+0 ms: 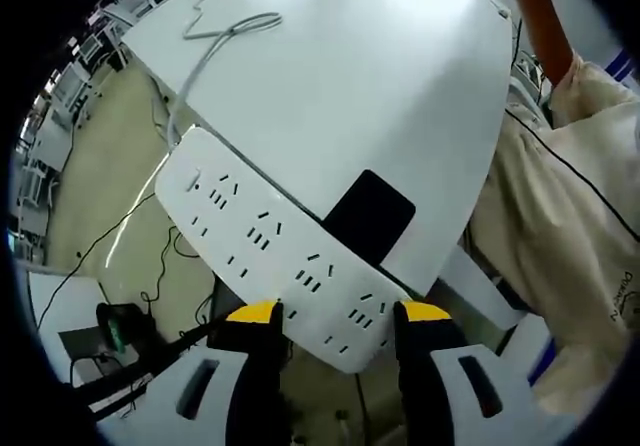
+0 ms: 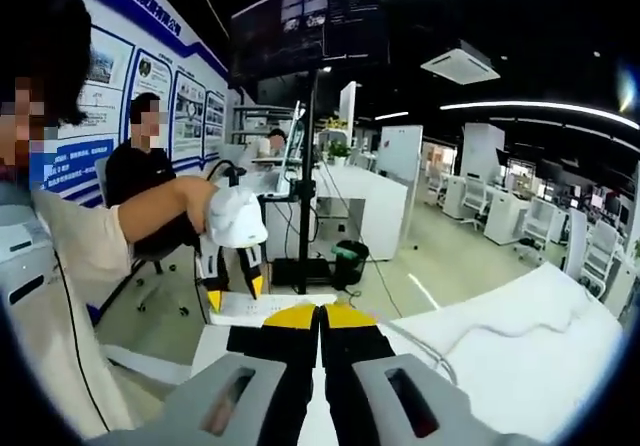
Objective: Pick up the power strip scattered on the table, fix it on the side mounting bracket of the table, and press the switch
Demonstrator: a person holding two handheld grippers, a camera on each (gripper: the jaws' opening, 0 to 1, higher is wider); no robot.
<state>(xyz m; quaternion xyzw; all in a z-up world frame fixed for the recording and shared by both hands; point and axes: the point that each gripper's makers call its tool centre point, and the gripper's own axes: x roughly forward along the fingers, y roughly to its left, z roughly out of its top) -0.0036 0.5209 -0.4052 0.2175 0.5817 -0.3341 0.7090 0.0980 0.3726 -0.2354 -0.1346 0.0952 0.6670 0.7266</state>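
The white power strip (image 1: 265, 236) lies slantwise along the edge of the white table (image 1: 380, 66), its sockets facing me. My left gripper (image 1: 340, 312) holds its near end between yellow-tipped jaws. A black mounting bracket (image 1: 368, 216) sits on the table's side just behind the strip. The strip's grey cable (image 1: 215, 41) snakes over the tabletop. In the right gripper view a person's hand holds the left gripper (image 2: 234, 291) over the power strip (image 2: 265, 309). My right gripper (image 2: 320, 312) is shut with nothing in it, up in the air.
A person in a beige shirt (image 1: 560, 236) stands at the table's right side. Below the table edge are floor, black cables (image 1: 110, 246) and a black stand (image 1: 120, 326). Desks, chairs and a tall screen pole (image 2: 305, 166) fill the room beyond.
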